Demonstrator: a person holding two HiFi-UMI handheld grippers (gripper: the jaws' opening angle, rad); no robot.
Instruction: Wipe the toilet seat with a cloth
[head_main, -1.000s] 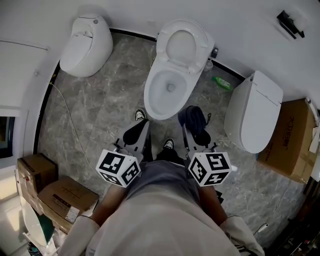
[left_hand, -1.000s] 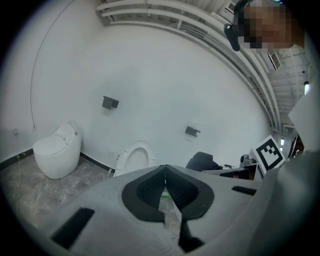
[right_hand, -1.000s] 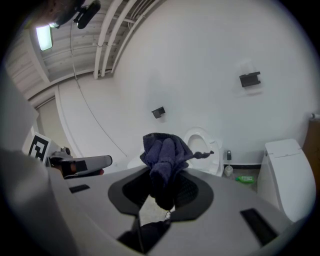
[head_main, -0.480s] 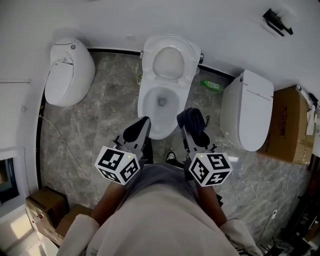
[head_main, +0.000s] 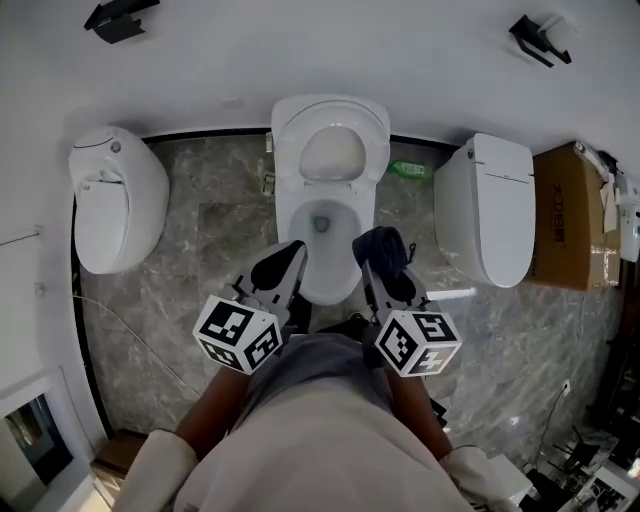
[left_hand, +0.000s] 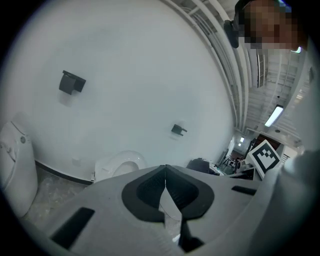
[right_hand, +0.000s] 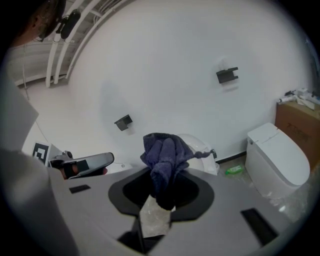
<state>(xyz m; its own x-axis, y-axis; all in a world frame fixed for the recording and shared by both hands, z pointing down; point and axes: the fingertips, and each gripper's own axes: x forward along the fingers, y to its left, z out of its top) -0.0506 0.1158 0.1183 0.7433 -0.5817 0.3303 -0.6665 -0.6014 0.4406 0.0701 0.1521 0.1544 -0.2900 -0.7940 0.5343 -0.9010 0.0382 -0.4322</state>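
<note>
Dark blue terry cloth (right_hand: 164, 157) is clamped in the right gripper (head_main: 378, 262), just before the white ceramic toilet (head_main: 333, 152). Left gripper (head_main: 288, 256) is closed, empty, at the same bowl front.

Bathroom-fixture room — three toilets (head_main: 330, 170), marble floor (head_main: 210, 225)

Bright, even, diffuse light; only soft shadows fall on the wall (head_main: 230, 60). Faint sheen on toilet (head_main: 287, 215) and floor (head_main: 200, 240). Gripper views: strong fisheye bowing, black corners, blurred foreground. A lamp (left_hand: 274, 116) glares at right in the left gripper view.
</note>
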